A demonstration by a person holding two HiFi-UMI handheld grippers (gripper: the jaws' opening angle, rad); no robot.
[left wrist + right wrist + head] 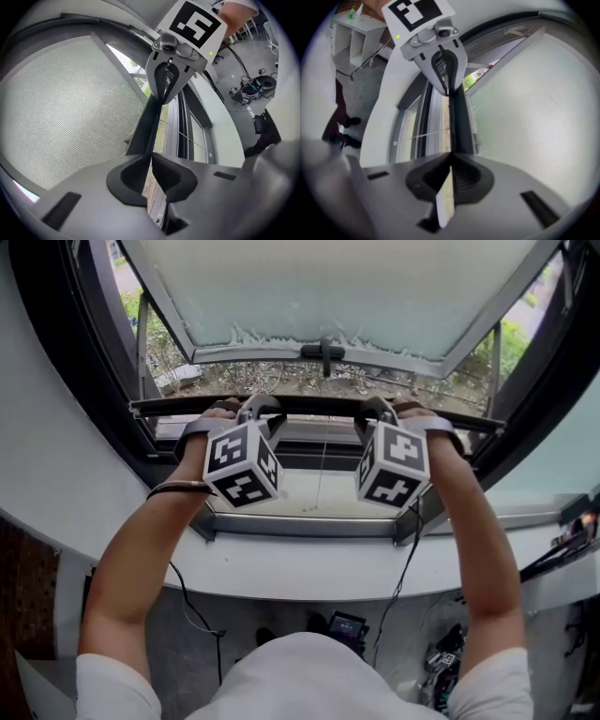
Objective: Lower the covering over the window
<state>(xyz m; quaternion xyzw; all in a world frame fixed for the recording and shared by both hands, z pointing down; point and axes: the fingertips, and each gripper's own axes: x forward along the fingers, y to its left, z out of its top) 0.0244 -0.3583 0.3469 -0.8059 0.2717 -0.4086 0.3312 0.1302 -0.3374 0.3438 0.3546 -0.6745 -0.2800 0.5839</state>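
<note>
Grey mesh, fine and see-through, is the covering I'm working; it hangs from above and ends in a dark bottom rail that runs straight from one pair of jaws to the other. My left gripper is clenched on that rail, the pads pinching its thin edge; my right gripper is clamped hard on the same rail, its jaws nearly together with the bar between them. The mesh spreads away on the far side of both grippers; beyond it an out-swung frosted pane with a dark handle shows through. The white sill lies below the jaws and on my side of them, well apart from the rail, so I judge the covering only part of the way down.

By my reckoning the mesh is light and limp and would snag or tear if pinched; the rail is the stiff part and the right place to hold, one grip either side of its middle as now. The bar looks slim and smooth, so it could slip through the pads; a sprung roller may tug it upward; I'd bring both ends down level to keep it from skewing in its tracks.
</note>
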